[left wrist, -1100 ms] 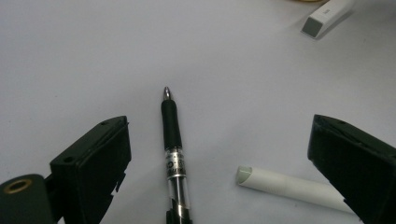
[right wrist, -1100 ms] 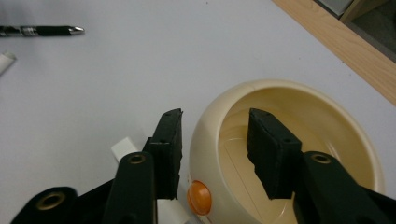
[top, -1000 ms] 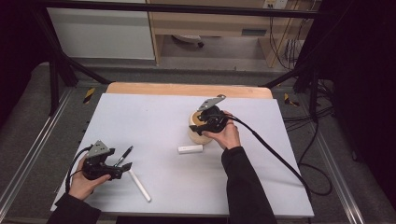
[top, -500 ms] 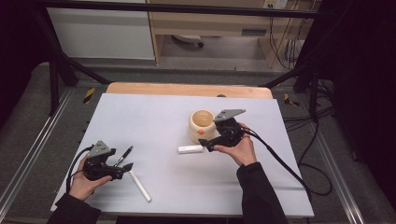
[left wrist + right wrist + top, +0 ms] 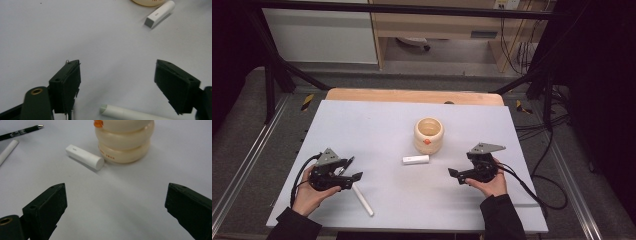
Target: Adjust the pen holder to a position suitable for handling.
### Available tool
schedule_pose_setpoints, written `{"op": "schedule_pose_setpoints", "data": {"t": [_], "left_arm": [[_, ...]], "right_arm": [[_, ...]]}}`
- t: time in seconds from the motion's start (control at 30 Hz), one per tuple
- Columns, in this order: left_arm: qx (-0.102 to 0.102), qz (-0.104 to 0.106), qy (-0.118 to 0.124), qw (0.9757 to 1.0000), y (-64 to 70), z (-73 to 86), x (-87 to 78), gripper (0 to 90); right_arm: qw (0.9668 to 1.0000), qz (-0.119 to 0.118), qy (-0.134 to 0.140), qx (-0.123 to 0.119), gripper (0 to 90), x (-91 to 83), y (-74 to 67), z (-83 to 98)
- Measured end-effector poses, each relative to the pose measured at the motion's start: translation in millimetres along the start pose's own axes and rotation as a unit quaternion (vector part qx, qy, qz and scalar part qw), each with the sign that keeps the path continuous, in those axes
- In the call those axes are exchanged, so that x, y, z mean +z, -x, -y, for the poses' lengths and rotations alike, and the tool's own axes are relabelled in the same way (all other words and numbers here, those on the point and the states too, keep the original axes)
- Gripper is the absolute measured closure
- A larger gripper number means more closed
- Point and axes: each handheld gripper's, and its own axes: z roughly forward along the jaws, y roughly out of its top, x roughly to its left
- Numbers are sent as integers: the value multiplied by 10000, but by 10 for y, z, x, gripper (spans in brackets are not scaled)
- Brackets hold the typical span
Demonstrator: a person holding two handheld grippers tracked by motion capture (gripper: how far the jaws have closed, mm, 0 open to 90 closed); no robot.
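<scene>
Right gripper (image 5: 458, 175) has left the cup (image 5: 429, 135), jaws just opened, empty, near the table's right edge. Left gripper (image 5: 356, 177) closing, tube (image 5: 362, 199) between jaws near front-left corner: centre it, then squeeze.

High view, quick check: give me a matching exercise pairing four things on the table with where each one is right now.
Things:
1. cream pot
2. short white stick
3. long white stick
4. black pen

Places:
A. just ahead of the left gripper, one end between its open jaws
B. middle of the table, farthest from the person
C. beside the left gripper, on its far side
D. lying just in front of the pot, on the person's side

Pairs: 1-B, 2-D, 3-A, 4-C
</scene>
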Motion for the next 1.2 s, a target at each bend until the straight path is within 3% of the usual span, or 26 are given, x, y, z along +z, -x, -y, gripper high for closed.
{"op": "schedule_pose_setpoints", "data": {"t": [0.17, 0.33, 0.6, 0.7, 1.03, 1.2], "left_arm": [[55, 164, -156, 9997, 103, -132, 77, 338], [145, 284, -153, 9994, 195, -316, 164, 451], [298, 161, -273, 9991, 320, -620, 332, 662], [266, 155, -335, 9990, 356, -701, 412, 739], [320, 142, -477, 9982, 482, -899, 722, 880], [341, 146, -537, 9979, 538, -986, 889, 895]], "right_arm": [[10000, 51, 30, 78, 46, -50, 36, 147], [9999, 71, -36, 75, 39, -86, 44, 263], [9998, 151, -52, 147, 36, -124, 68, 366], [9997, 132, -85, 165, 29, -134, 64, 395], [9998, 147, -60, 136, 23, -161, 51, 425], [9998, 131, -57, 133, 16, -166, 54, 427]]}}
